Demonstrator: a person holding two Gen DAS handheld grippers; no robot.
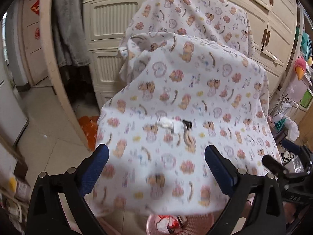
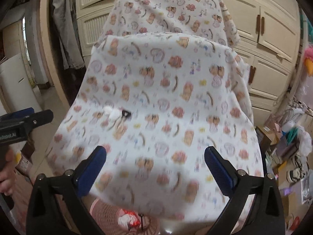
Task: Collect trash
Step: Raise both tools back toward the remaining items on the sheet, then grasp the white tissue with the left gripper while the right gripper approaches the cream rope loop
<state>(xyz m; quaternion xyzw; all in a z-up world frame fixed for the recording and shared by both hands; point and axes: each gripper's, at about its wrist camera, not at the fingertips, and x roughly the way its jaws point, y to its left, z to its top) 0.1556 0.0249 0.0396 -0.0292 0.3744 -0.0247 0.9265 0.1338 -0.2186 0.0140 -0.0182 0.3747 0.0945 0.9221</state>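
White tissue scraps (image 1: 168, 124) and a small black bit (image 1: 187, 125) lie on the bear-print sheet (image 1: 195, 90) — ahead of both tools. The left gripper (image 1: 156, 156) and right gripper (image 2: 155, 156) gape wide, holding nothing; below them sits a pink basket (image 2: 105, 211).

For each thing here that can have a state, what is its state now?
left gripper: open, empty
right gripper: open, empty
white wad: lying on the printed cloth, not held
black scrap: lying beside the wad, not held
printed cloth: draped over furniture
pink basket: on floor, already holds red-white wrapper
cabinet doors: shut
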